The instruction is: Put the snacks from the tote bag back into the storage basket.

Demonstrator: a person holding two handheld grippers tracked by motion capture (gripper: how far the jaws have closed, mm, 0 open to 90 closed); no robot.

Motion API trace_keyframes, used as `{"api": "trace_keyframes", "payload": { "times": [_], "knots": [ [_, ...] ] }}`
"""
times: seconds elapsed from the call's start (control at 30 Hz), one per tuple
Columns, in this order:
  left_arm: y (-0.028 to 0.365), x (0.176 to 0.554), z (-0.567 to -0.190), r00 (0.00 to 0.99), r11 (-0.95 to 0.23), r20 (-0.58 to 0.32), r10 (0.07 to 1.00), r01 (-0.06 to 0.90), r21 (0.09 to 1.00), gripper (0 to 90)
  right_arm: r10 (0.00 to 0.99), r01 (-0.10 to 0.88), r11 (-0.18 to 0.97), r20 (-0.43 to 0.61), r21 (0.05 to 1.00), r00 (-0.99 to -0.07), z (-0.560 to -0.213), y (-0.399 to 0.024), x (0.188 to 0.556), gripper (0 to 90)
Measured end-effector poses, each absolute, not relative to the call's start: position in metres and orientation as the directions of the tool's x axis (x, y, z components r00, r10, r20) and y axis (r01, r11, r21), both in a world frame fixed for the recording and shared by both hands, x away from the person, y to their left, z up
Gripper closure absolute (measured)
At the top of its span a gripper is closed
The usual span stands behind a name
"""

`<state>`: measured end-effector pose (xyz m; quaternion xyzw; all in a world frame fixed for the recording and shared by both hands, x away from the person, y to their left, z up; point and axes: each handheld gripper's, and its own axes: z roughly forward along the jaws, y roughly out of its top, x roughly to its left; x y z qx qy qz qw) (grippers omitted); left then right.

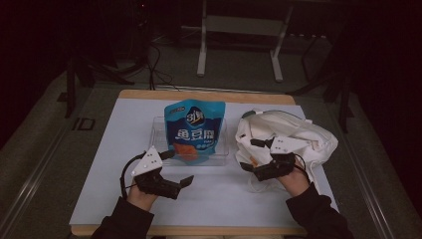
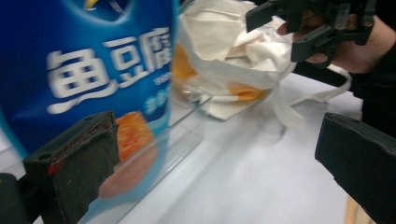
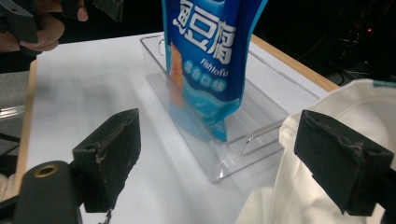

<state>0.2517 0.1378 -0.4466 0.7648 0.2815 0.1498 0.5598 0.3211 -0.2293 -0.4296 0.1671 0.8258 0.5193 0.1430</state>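
Blue snack pouch (image 1: 194, 130) reads "Fishtofu" plus large white Chinese characters; stands upright in clear tray (image 1: 219, 155) at table (image 1: 99, 199) centre, long axis vertical, front toward person; cream cloth bag (image 1: 293, 132) just right; left claw (image 1: 180, 168) open, empty; right claw (image 1: 250, 155) open at bag's edge.

Open white table (image 1: 99, 149) left of the clear tray (image 1: 158, 130) and along the near edge: free passage. Blue snack bag (image 1: 195, 130) stands upright in the tray, blocking the middle. Cream cloth bag (image 1: 293, 134) heaped just right of the tray, its near side touching it in the right gripper view. Bare strip between the 2 grippers, left gripper (image 1: 174, 169) and right gripper (image 1: 250, 155), jaws apart.
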Motion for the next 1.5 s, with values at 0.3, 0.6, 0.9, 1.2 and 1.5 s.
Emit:
{"api": "trace_keyframes", "payload": {
  "times": [0.3,0.6,0.9,1.2,1.5],
  "knots": [
    [0.109,0.250,-0.461,0.851,-0.284,-0.084,0.518,0.264,0.922,0.1,0.433,0.127,0.404,-0.068,0.906,-0.899,-0.440,-0.242,0.304,14.7],
    [0.093,0.247,-0.474,0.884,-0.342,-0.088,0.459,0.268,0.901,0.1,0.430,0.131,0.415,-0.067,0.900,-0.900,-0.456,-0.249,0.288,14.3],
    [0.087,0.242,-0.482,0.900,-0.359,-0.084,0.427,0.254,0.898,0.1,0.435,0.102,0.445,-0.115,0.889,-0.893,-0.465,-0.253,0.276,13.8],
    [0.087,0.242,-0.491,0.906,-0.383,-0.099,0.412,0.271,0.883,0.1,0.435,0.111,0.481,-0.127,0.870,-0.891,-0.478,-0.258,0.270,13.9],
    [0.086,0.241,-0.492,0.907,-0.391,-0.097,0.410,0.271,0.880,0.1,0.435,0.114,0.482,-0.125,0.869,-0.892,-0.478,-0.259,0.272,14.0]
  ]
}}
